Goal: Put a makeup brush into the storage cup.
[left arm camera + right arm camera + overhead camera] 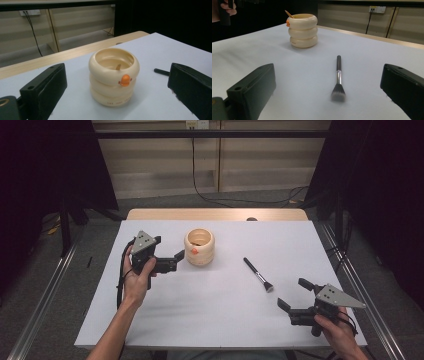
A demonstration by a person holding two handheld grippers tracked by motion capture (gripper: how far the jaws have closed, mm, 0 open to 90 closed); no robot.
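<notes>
My right hand-held gripper, jaws spread and empty, faces the makeup brush lying on the tabletop just ahead. My left hand-held gripper, also spread, sits beside the duck-faced ringed cup. I should straddle the brush handle squarely before closing.

left black two-jaw handheld gripper: matte black plastic body, grey three-cornered metal plate on top with small dark screw holes, black cable looping beside wrist. in left gripper view, jaws are chunky black blocks, blunt ends, small round hole in top face of one, brass-coloured ring at base. right black two-jaw handheld gripper: same build, grey triangular plate with dark dots, black grip, black cable by hand. left bare forearm without sleeve; right hand bare too.
</notes>
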